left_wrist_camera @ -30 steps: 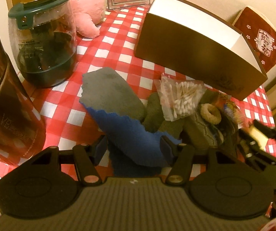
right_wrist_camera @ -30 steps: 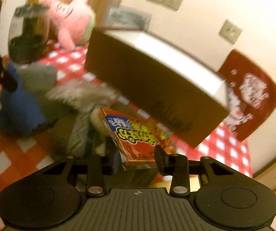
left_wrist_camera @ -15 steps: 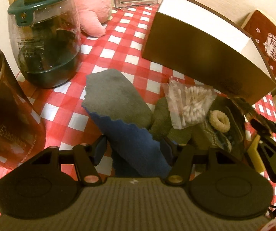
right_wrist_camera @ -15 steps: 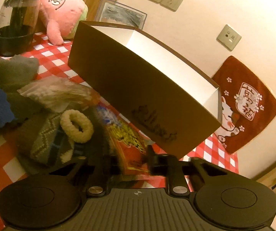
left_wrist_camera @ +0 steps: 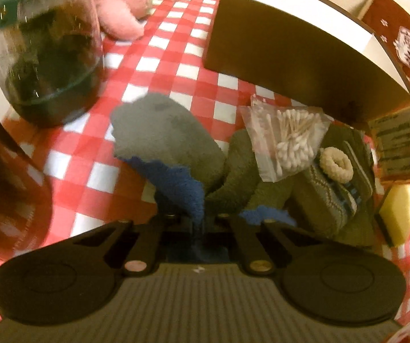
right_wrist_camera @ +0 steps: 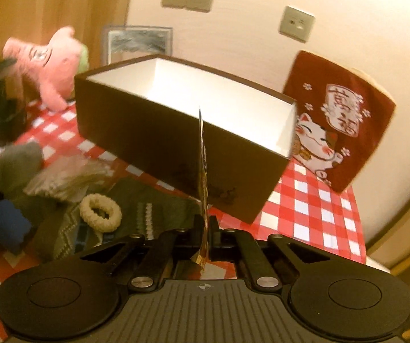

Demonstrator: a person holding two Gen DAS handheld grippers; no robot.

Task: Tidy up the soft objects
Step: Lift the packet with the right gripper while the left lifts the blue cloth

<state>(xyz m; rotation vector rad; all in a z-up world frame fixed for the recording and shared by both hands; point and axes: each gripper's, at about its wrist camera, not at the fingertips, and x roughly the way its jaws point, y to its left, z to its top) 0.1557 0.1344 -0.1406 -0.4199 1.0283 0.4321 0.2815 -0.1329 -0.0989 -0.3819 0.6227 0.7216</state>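
Observation:
My left gripper (left_wrist_camera: 197, 223) points down at the pile, its jaws closing tight on the blue cloth (left_wrist_camera: 176, 180), whose grey side (left_wrist_camera: 162, 131) folds away from me. Beside it lie olive socks (left_wrist_camera: 242, 171), a bag of cotton swabs (left_wrist_camera: 285, 140), a cream scrunchie (left_wrist_camera: 336, 164) and a knitted piece (left_wrist_camera: 328, 200). My right gripper (right_wrist_camera: 205, 228) is closing flat on a thin snack packet (right_wrist_camera: 203, 171), which stands edge-on in front of the brown box (right_wrist_camera: 153, 143). In the left wrist view the packet's printed back (left_wrist_camera: 396, 143) shows at the right edge.
A glass jar with a green lid (left_wrist_camera: 45, 57) stands at the left. The pink plush (right_wrist_camera: 56, 68) and a picture frame (right_wrist_camera: 139, 43) are at the back, a yellow sponge (left_wrist_camera: 399, 211) at the right. A red cat cushion (right_wrist_camera: 339, 120) leans on the wall. A red checked cloth (right_wrist_camera: 313, 208) covers the table.
The left jaws went from wide open around the blue cloth to pinched on it. The right jaws clamped the packet, which turned edge-on and rose toward the box.

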